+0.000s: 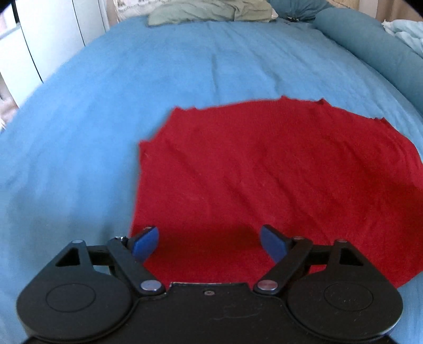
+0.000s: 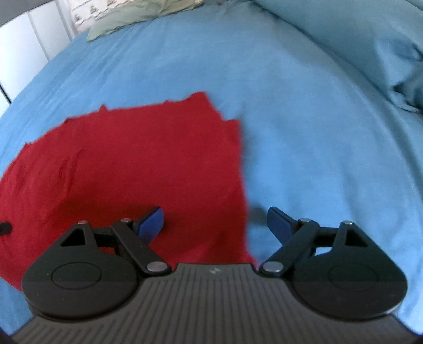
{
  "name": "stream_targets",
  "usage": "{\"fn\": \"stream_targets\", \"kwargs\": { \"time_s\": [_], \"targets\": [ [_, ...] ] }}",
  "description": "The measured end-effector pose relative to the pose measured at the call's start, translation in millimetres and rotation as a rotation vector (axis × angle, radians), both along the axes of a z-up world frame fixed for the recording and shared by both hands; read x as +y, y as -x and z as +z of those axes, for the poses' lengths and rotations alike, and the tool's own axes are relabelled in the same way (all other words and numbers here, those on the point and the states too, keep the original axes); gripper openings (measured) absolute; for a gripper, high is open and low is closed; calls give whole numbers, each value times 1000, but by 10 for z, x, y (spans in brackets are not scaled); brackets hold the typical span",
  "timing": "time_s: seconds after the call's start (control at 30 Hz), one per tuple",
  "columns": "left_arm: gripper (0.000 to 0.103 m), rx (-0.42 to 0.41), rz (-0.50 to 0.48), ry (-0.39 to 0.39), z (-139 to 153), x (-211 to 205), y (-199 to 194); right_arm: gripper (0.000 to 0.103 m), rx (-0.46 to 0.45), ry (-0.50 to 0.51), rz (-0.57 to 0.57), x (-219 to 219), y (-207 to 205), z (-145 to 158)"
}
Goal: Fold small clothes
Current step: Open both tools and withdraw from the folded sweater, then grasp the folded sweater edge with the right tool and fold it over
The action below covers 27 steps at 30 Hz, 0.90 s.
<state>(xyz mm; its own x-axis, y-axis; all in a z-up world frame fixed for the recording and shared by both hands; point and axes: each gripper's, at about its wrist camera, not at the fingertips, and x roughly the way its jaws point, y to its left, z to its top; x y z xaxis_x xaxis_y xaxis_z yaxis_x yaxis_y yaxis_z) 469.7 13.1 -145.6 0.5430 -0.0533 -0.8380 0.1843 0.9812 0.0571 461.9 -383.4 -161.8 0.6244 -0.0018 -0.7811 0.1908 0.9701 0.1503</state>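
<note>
A red cloth [image 1: 264,180] lies flat on the blue bed sheet [image 1: 92,111], with slightly ragged far edges. My left gripper [image 1: 208,244] is open and empty, hovering over the cloth's near left corner. In the right wrist view the same red cloth [image 2: 137,164] fills the left half, and its far right corner shows stacked layers. My right gripper [image 2: 214,225] is open and empty, straddling the cloth's right edge, left finger over the cloth, right finger over the sheet.
A green crumpled garment [image 1: 211,12] lies at the bed's far end, also seen in the right wrist view [image 2: 137,16]. A blue bolster [image 1: 370,50] and pillow [image 2: 357,39] lie on the right. White cupboard doors [image 1: 39,39] stand at left.
</note>
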Motion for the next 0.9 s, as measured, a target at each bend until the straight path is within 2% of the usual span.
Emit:
{"fn": "stream_targets", "kwargs": {
  "time_s": [0.13, 0.17, 0.27, 0.4, 0.53, 0.77, 0.9],
  "targets": [
    [91, -21, -2, 30, 341, -117, 171, 101, -26, -13, 38, -145, 286, 294],
    [94, -21, -9, 45, 413, -180, 229, 101, -14, -27, 48, -177, 312, 310],
    [95, -19, -47, 53, 483, -457, 308, 101, 31, -25, 67, -154, 357, 298],
    [95, 4, -88, 43, 366, -864, 256, 97, 56, -48, 57, -119, 339, 148],
    [95, 8, -93, 51, 207, -1151, 159, 80, 51, -64, 56, -64, 273, -24],
    [95, 25, -84, 19, -47, -1417, 31, 71, 35, -13, 100, 107, 200, -259],
    [95, 38, -80, 1, -147, -1482, 29, 56, 34, -36, 133, 109, 228, -265]
  ]
}}
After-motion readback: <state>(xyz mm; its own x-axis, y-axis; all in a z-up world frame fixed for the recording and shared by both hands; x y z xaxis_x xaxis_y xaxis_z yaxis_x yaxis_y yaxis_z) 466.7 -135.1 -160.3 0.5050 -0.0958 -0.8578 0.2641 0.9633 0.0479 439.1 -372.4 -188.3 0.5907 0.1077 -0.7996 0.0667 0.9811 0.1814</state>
